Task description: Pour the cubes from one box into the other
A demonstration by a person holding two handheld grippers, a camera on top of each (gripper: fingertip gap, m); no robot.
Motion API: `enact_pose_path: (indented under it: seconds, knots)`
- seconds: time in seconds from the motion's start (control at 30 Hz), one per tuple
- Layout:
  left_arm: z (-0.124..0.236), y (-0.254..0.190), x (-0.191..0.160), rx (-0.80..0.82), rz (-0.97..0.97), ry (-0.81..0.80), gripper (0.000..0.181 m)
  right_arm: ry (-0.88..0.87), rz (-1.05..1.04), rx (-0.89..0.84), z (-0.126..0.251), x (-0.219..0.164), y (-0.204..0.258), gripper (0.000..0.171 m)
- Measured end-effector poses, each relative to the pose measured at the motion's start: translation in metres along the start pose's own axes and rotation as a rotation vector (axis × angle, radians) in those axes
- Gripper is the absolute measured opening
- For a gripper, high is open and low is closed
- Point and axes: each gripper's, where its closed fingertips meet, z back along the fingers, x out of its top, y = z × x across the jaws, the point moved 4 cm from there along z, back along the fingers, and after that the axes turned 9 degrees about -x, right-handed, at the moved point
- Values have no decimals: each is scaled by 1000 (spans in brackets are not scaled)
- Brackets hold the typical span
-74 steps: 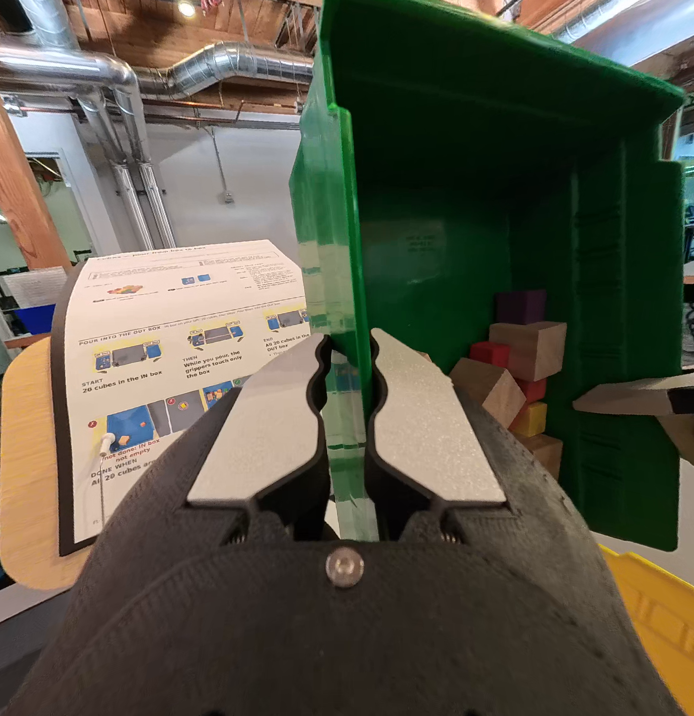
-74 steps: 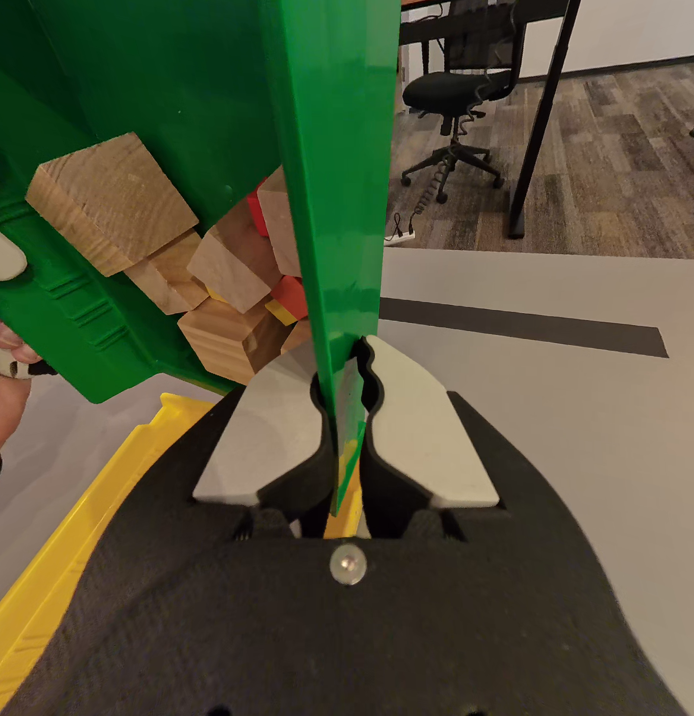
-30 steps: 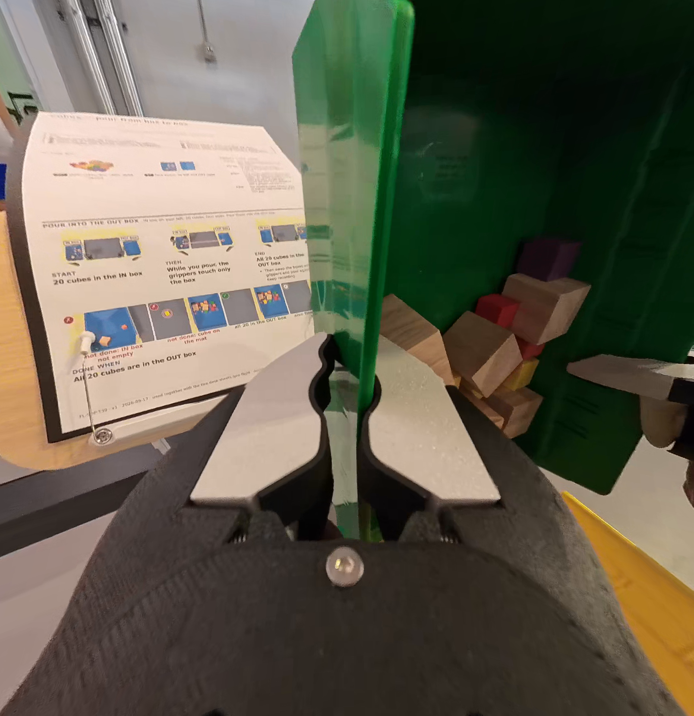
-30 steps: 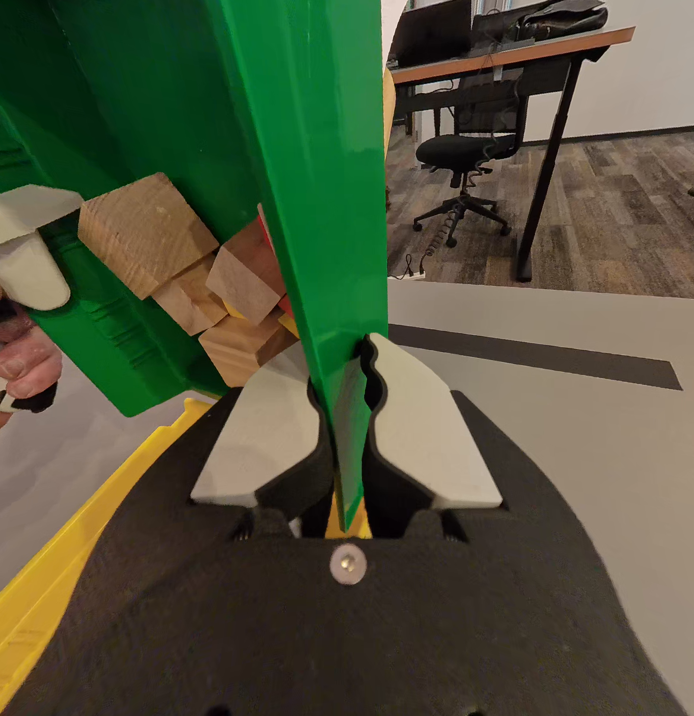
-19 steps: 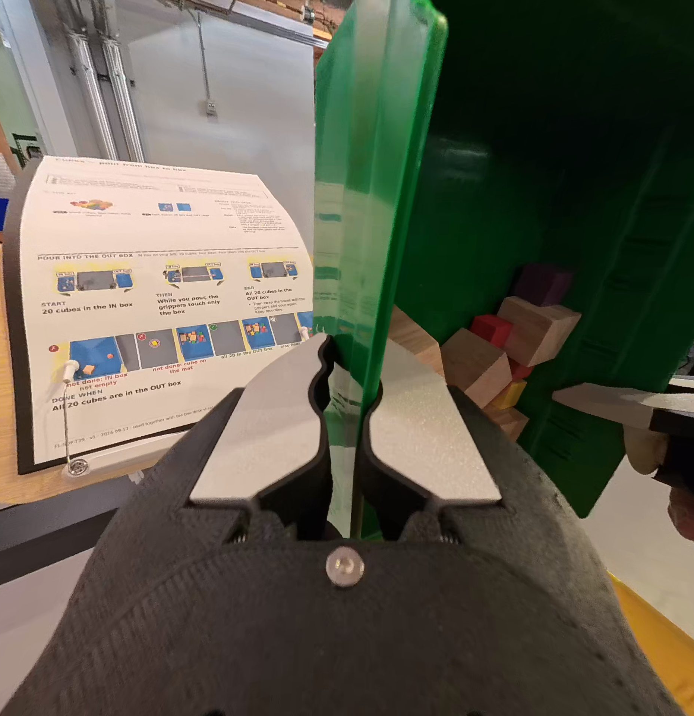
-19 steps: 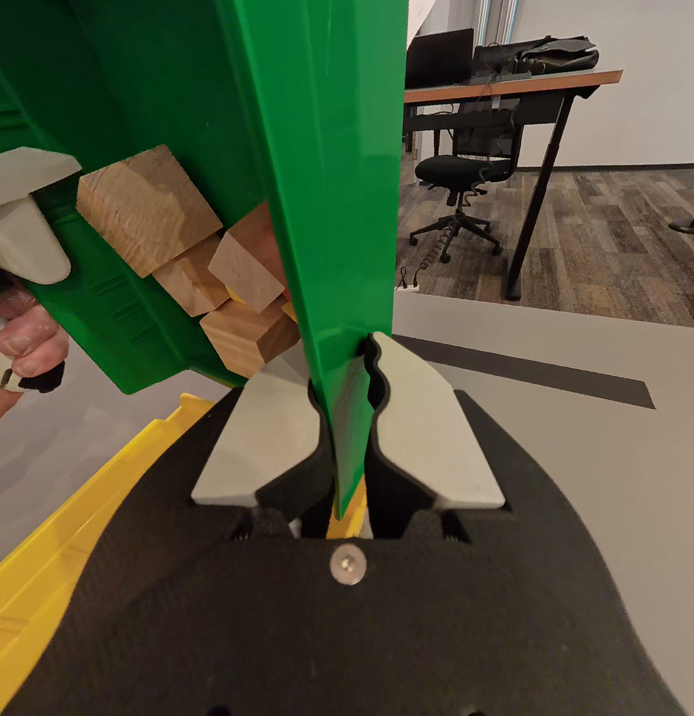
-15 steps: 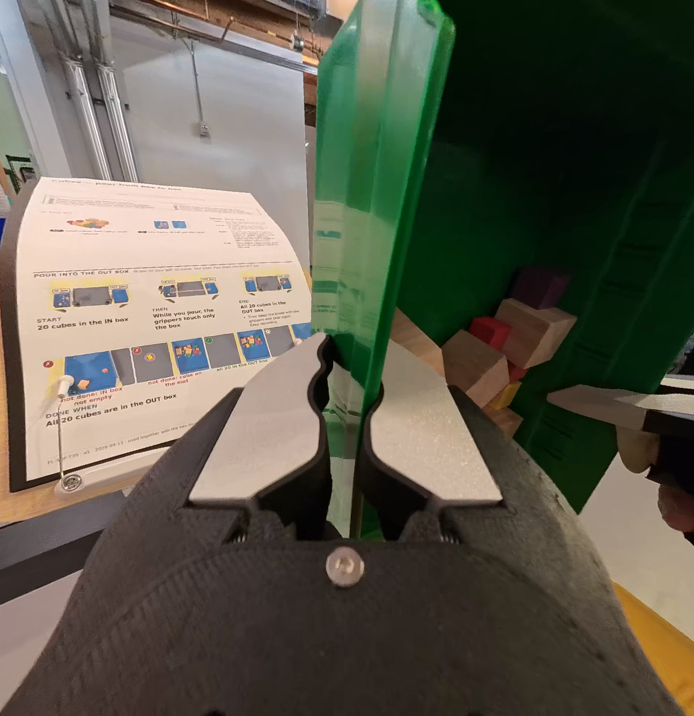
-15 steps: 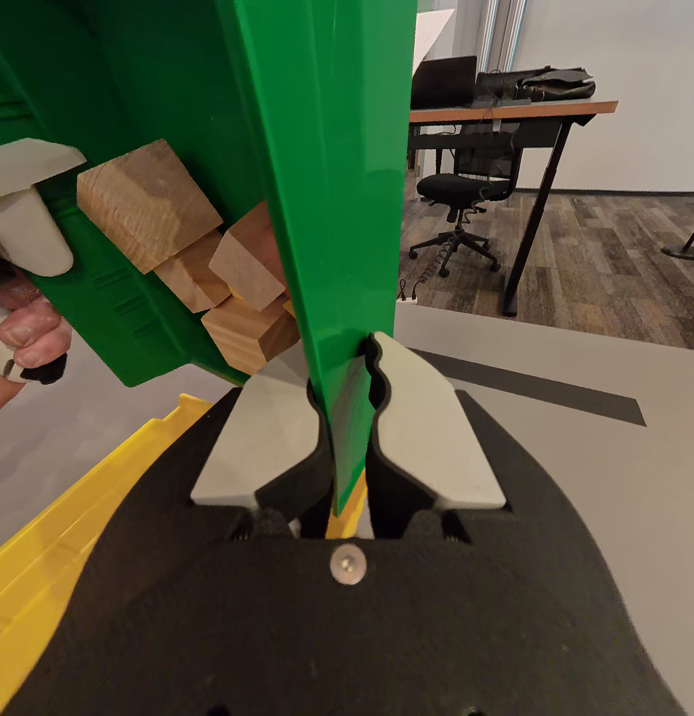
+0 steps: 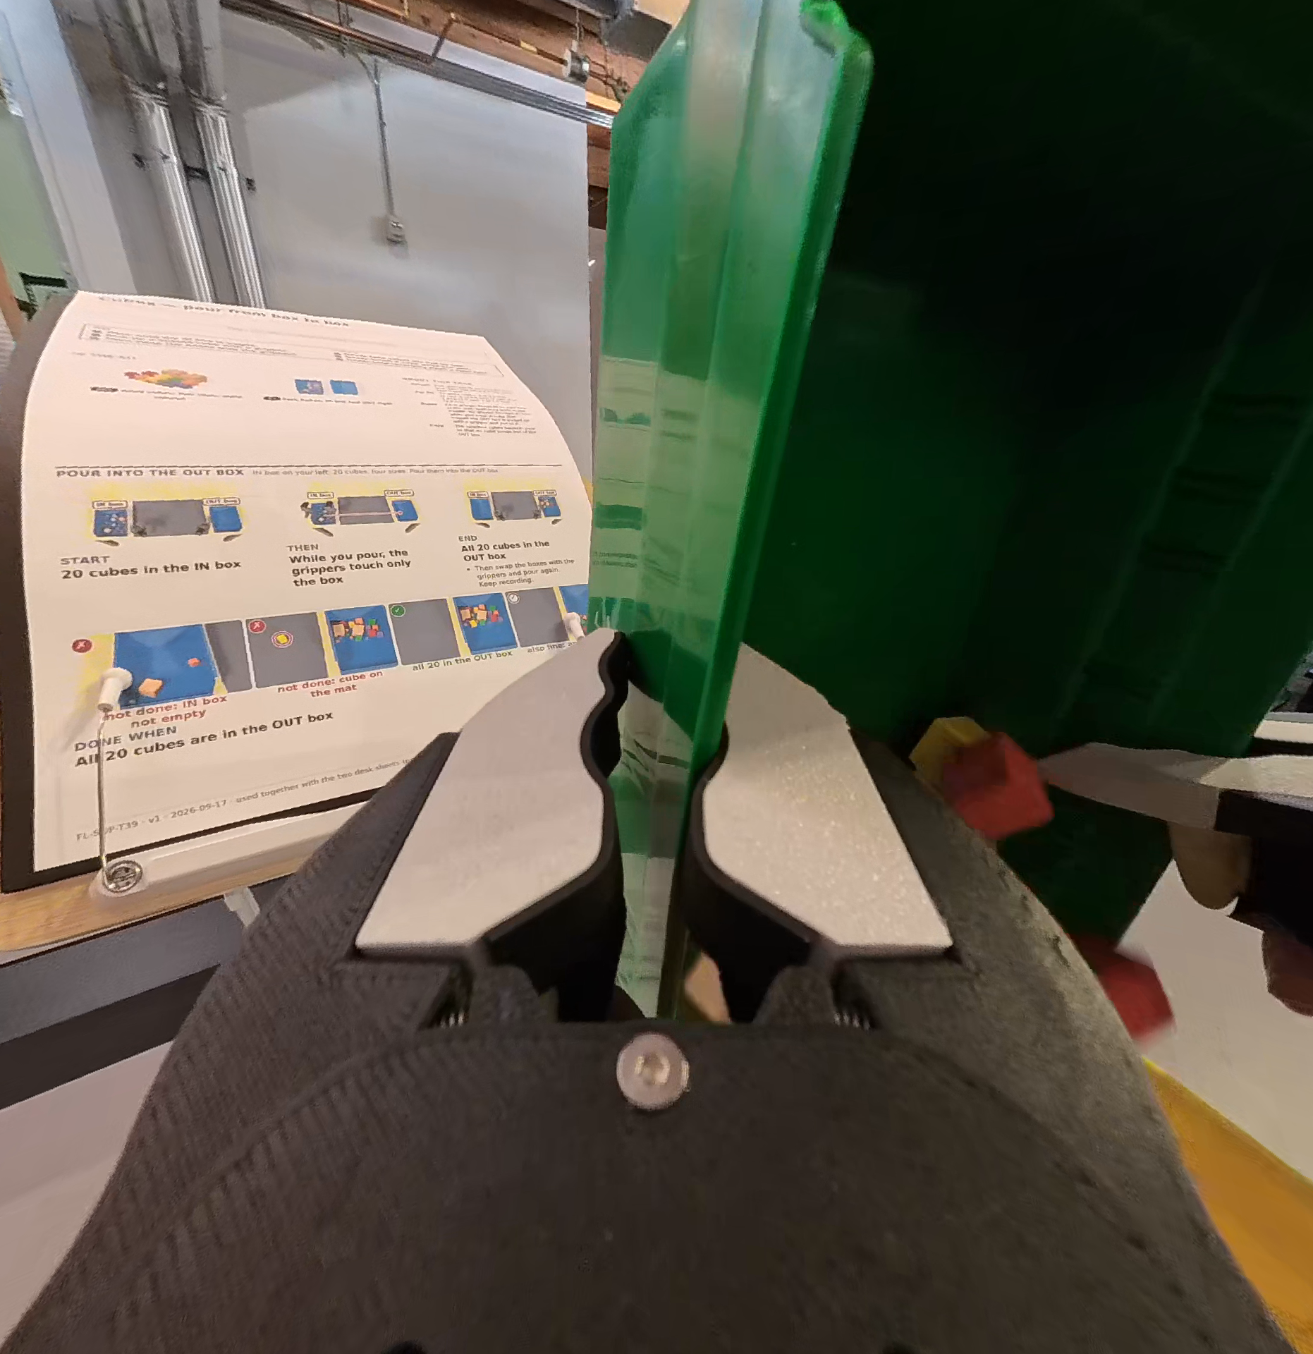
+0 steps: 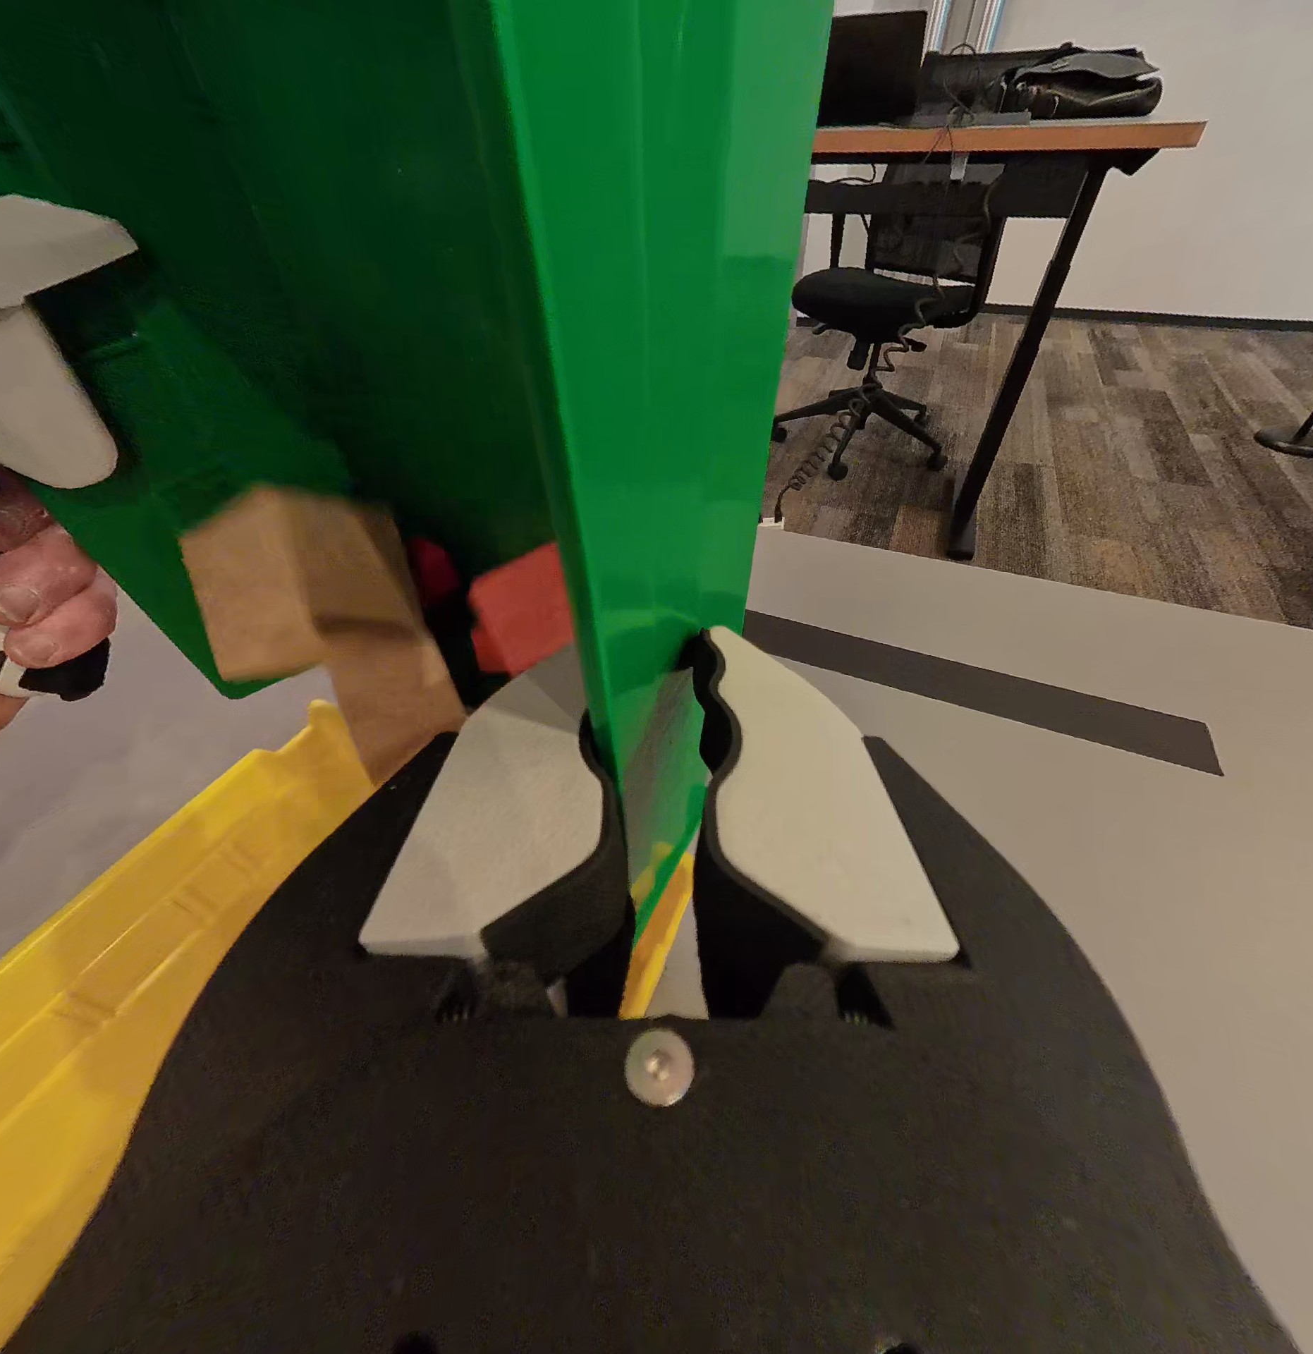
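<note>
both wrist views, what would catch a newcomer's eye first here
The big green box fills both views, tipped up steeply, with the left gripper and the right gripper each clamped on a side wall. At its lower edge blurred cubes are spilling out: a large wooden cube and a red cube. Just below waits the yellow box, its rim at the lower left of the right wrist view.

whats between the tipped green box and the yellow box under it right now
Falling cubes: in the right wrist view a blurred wooden cube and a red cube drop from the green box toward the yellow box.
</note>
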Motion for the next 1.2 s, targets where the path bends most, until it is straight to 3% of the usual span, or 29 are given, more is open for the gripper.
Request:
enact_pose_path:
  seconds: [1.2]
  knots:
    - [25, -22, 18, -51, -52, -152, 19, -162, 30, 39, 27, 14, 5, 14]
